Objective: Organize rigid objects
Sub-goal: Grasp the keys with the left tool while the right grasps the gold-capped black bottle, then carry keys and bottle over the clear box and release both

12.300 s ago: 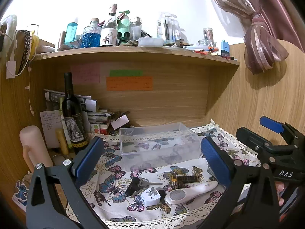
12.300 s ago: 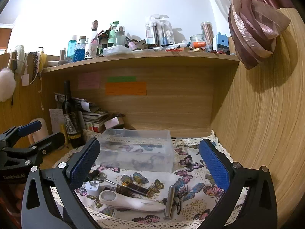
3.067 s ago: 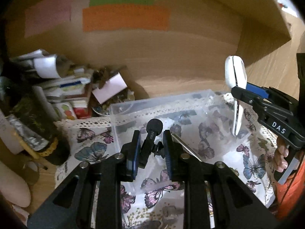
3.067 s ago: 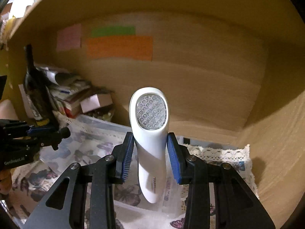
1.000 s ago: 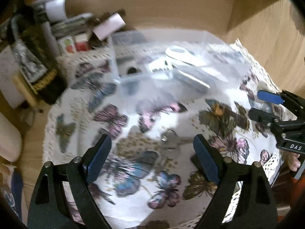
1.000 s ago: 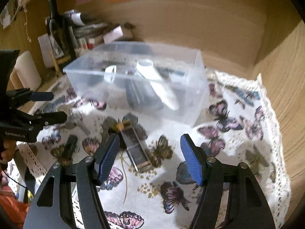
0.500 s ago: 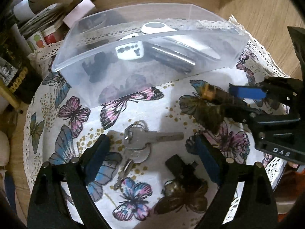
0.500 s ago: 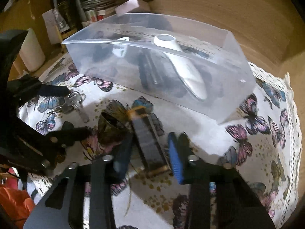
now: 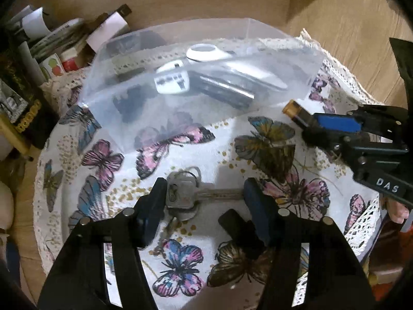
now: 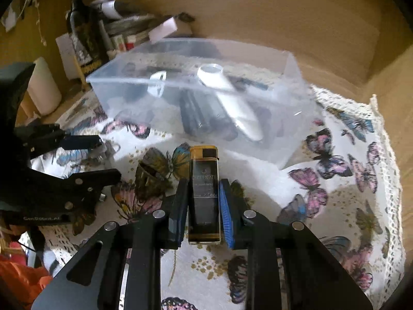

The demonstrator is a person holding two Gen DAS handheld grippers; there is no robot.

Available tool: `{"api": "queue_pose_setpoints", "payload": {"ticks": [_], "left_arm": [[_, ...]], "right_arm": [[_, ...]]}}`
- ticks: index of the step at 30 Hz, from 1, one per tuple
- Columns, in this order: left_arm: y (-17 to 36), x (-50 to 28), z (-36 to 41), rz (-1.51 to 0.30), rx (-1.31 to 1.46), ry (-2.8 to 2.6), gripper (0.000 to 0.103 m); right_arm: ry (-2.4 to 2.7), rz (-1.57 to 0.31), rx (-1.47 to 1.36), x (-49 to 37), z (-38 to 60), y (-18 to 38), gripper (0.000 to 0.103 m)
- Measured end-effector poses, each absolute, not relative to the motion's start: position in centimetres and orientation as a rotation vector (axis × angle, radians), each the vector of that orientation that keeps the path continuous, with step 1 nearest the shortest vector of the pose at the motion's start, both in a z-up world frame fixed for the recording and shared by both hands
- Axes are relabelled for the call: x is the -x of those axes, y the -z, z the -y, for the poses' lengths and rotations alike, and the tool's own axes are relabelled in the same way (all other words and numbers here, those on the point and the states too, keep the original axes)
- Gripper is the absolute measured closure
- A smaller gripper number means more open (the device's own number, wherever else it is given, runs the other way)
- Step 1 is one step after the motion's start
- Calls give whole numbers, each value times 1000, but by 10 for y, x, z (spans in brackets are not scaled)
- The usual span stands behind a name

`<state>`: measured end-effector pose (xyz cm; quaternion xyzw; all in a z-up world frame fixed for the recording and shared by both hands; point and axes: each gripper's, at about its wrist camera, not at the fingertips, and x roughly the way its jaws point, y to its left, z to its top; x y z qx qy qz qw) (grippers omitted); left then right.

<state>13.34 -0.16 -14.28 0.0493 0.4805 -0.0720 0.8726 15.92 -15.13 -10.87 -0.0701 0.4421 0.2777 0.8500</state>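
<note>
Here, in front of the clear plastic storage box (image 10: 289, 139), the right gripper (image 10: 204, 204) is clamped on a dark amber-capped rectangular bottle (image 10: 204, 191). The left gripper (image 9: 204, 201), jaws apart, straddles the silver keys (image 9: 184, 196) nearer than that box.

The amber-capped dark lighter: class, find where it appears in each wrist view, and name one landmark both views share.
Left wrist view: the amber-capped dark lighter shows at right, mostly hidden inside the right tool.
Right wrist view: it is at centre, upright between the right tool's pads.
Shared landmark: the clear plastic box behind it.
</note>
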Motion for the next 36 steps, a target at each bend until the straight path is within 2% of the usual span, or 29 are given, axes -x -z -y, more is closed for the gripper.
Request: {"api": "queue_pose_setpoints", "payload": {"ticks": [23,30,36], "left_arm": [[-2,-136,-33,-613,-35,120,42],[-2,-158,-40,-612,-7,105,42],[30,-183,-42,-704,8,105,42]], "right_arm": [[-487,-625,49,-168,172,11,81],[-477,-590,25,-189,167,-2,81],[-463,-670,22,-220,154,24,81]]}}
